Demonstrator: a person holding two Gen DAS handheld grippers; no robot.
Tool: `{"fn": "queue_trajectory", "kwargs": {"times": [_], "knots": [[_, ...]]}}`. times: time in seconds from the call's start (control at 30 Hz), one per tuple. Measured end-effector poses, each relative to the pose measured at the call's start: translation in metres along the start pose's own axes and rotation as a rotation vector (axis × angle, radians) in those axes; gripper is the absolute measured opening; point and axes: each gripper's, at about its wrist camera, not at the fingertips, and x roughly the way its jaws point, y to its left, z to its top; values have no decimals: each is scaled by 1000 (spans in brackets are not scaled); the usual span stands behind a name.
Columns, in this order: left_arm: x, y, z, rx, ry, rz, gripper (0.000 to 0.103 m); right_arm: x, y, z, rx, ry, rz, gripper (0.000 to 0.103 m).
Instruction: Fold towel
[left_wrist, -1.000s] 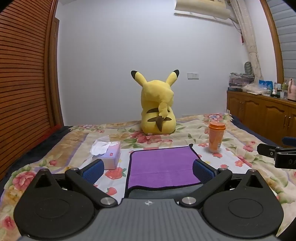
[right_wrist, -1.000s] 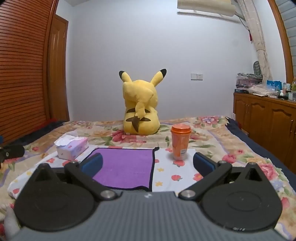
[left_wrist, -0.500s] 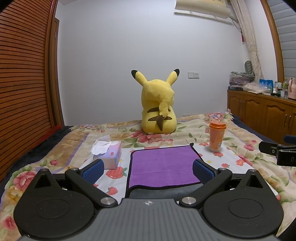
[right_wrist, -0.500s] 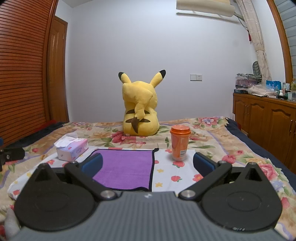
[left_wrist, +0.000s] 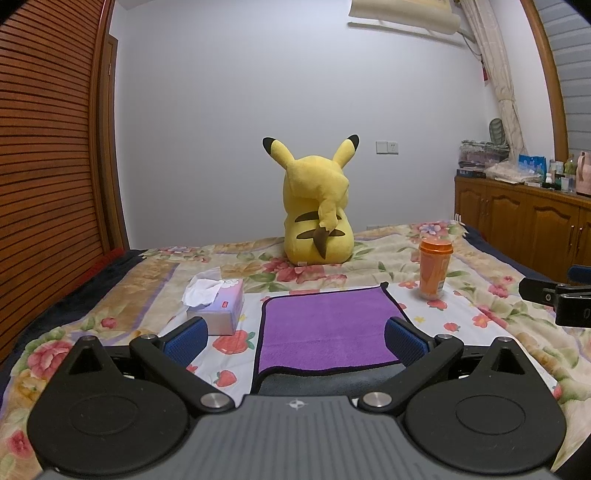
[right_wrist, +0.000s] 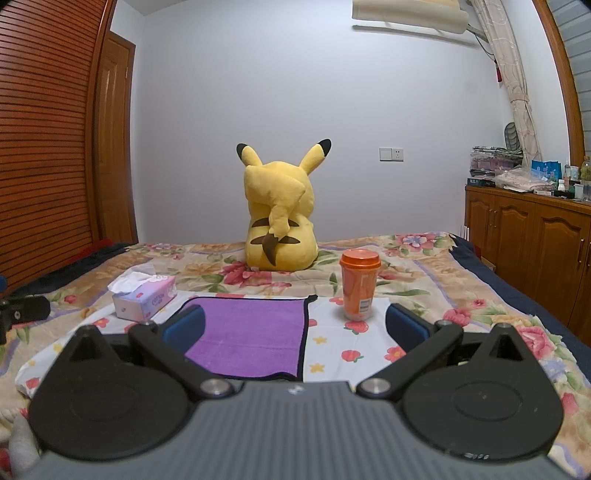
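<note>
A purple towel (left_wrist: 325, 326) with a dark hem lies flat on the flowered bedspread; it also shows in the right wrist view (right_wrist: 251, 334). My left gripper (left_wrist: 295, 338) is open and empty, held above the towel's near edge. My right gripper (right_wrist: 295, 326) is open and empty, over the towel's near right corner. The right gripper's tip (left_wrist: 554, 295) shows at the right edge of the left wrist view. The left gripper's tip (right_wrist: 22, 312) shows at the left edge of the right wrist view.
A tissue box (left_wrist: 218, 306) sits left of the towel and an orange cup (left_wrist: 434, 269) right of it. A yellow Pikachu plush (left_wrist: 317, 214) sits behind. A wooden cabinet (left_wrist: 524, 225) stands right of the bed, a slatted wardrobe (left_wrist: 48, 166) on the left.
Both grippers have risen slightly and drawn back a little, so the towel sits a bit farther away. Both stay open and nothing on the bed has moved.
</note>
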Motion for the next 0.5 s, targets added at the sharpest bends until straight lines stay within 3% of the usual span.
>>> {"fn": "queue_trajectory", "kwargs": {"times": [0.5], "knots": [[0, 0, 0, 3, 1, 1, 103, 0, 0, 0, 0, 0, 0, 103]]}}
